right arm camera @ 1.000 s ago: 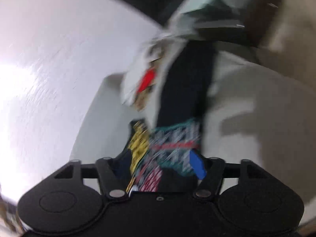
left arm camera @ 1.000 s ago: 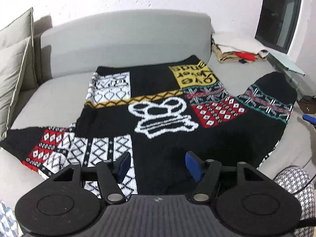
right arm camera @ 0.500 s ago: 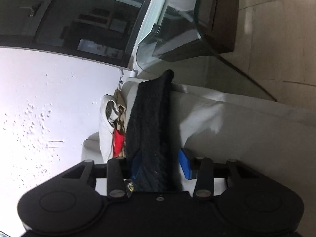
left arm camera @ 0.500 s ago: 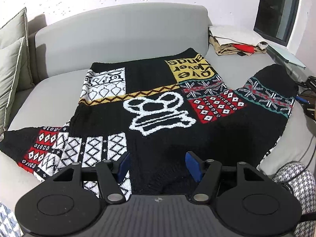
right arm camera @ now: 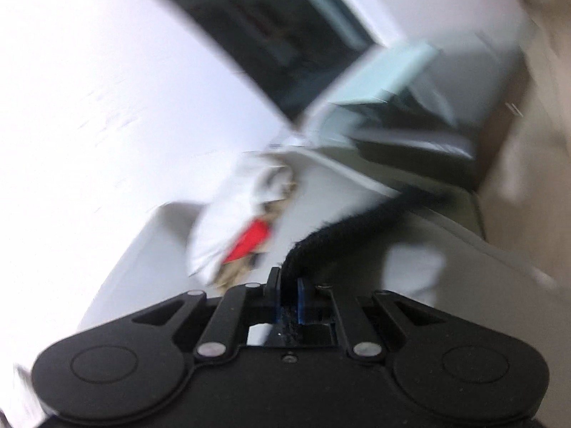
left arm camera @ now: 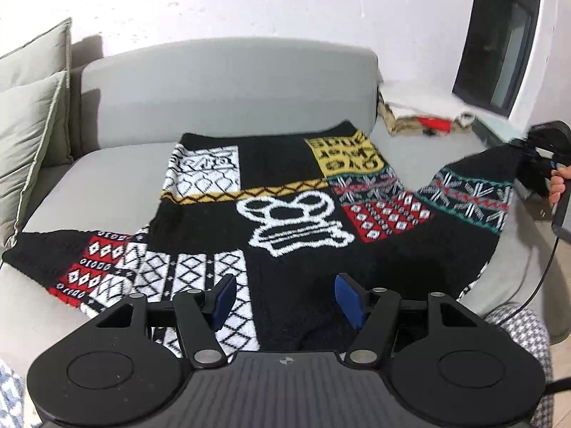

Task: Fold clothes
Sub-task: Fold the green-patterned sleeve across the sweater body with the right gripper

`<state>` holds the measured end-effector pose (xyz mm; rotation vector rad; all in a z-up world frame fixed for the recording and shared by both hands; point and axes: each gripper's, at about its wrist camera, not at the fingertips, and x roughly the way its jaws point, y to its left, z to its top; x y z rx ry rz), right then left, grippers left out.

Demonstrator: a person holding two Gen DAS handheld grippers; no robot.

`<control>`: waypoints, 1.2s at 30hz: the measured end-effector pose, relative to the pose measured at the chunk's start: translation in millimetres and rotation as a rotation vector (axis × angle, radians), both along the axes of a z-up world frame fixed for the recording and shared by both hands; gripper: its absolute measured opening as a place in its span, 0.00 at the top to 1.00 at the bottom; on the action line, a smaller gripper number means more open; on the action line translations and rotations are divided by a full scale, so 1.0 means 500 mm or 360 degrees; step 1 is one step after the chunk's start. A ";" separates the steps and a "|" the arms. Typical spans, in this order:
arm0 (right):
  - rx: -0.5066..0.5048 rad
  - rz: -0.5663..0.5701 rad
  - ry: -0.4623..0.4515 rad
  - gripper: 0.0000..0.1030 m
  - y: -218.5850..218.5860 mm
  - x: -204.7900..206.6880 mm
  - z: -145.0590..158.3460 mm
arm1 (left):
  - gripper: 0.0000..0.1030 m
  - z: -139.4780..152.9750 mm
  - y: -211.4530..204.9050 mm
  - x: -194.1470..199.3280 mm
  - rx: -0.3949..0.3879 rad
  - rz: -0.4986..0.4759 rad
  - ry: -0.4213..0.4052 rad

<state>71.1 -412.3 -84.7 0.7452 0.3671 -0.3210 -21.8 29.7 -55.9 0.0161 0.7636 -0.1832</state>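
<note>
On the grey sofa (left arm camera: 107, 178) lay the black patchwork-knit sweater (left arm camera: 285, 214), spread flat. Right gripper (right arm camera: 287, 289) pinched its sleeve cuff (right arm camera: 357, 228), lifted at the far side, likely to fold it inward. Left gripper (left arm camera: 285, 299) hung spread apart over the near hem, holding nothing.

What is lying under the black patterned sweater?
The sweater is spread on the grey sofa, whose seat shows around it. Its right sleeve is lifted by the right gripper. Anything between the sweater and the seat is covered and cannot be seen.
</note>
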 end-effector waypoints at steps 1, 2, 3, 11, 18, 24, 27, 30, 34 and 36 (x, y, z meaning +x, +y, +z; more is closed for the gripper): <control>-0.0093 0.0079 -0.0009 0.92 0.048 -0.001 0.025 | 0.40 0.005 0.014 -0.010 -0.0023 0.0011 -0.0018; -0.0185 0.0158 -0.0018 0.92 0.095 -0.002 0.050 | 0.40 0.011 0.032 -0.021 -0.0047 0.0028 -0.0036; -0.0284 0.0259 -0.0026 0.92 0.153 -0.008 0.070 | 0.40 0.014 0.050 -0.032 -0.0068 0.0048 -0.0053; -0.0481 0.1108 0.0225 0.91 0.599 -0.048 -0.052 | 0.40 -0.002 0.175 -0.083 -0.0160 0.0261 -0.0065; -0.0392 0.1362 0.0437 0.72 0.617 -0.054 -0.096 | 0.41 -0.057 0.214 -0.072 -0.0171 0.0382 0.0057; -0.0298 0.1205 0.0394 0.70 0.508 -0.077 -0.055 | 0.41 -0.091 0.197 -0.030 -0.0198 0.0374 0.0116; -0.0270 0.0884 0.0403 0.70 0.398 -0.087 -0.044 | 0.41 -0.101 0.184 -0.005 -0.0153 0.0361 0.0120; -0.0168 0.0671 0.0514 0.57 0.302 -0.091 -0.064 | 0.41 -0.106 0.170 0.009 -0.0139 0.0342 0.0133; 0.0065 0.0572 0.0652 0.51 0.237 -0.089 -0.120 | 0.41 -0.114 0.148 0.026 -0.0108 0.0308 0.0151; 0.0175 0.0555 0.0590 0.67 0.225 -0.104 -0.134 | 0.41 -0.115 0.141 0.034 -0.0097 0.0305 0.0148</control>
